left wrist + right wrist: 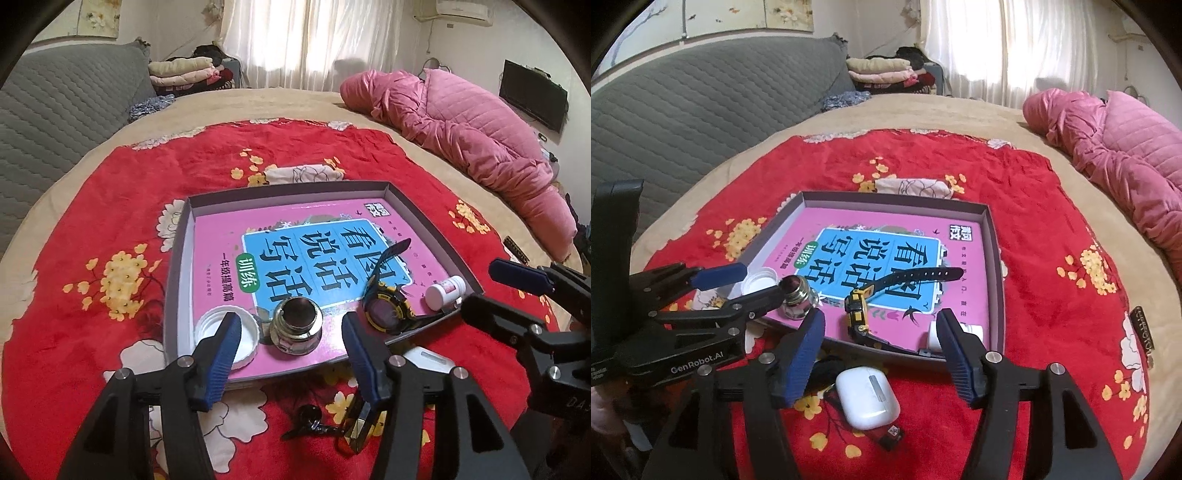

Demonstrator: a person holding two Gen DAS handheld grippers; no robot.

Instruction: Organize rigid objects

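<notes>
A grey shallow tray (291,190) on the red floral blanket holds a pink book (221,236). On the book's near part lie a white cap (247,332), a glass bottle with a metal neck (295,328), a yellow-black watch (388,306) and a small white bottle (443,291). My left gripper (291,354) is open over the tray's near edge, with the glass bottle just beyond its tips, untouched. My right gripper (882,350) is open, empty, above a white earbud case (868,395) on the blanket in front of the tray (993,258).
A black keyring (310,415) and a small yellowish object (356,424) lie on the blanket near the tray. A small dark chip (892,435) sits by the earbud case. A pink quilt (480,136) is at the right, a grey headboard (55,122) at the left.
</notes>
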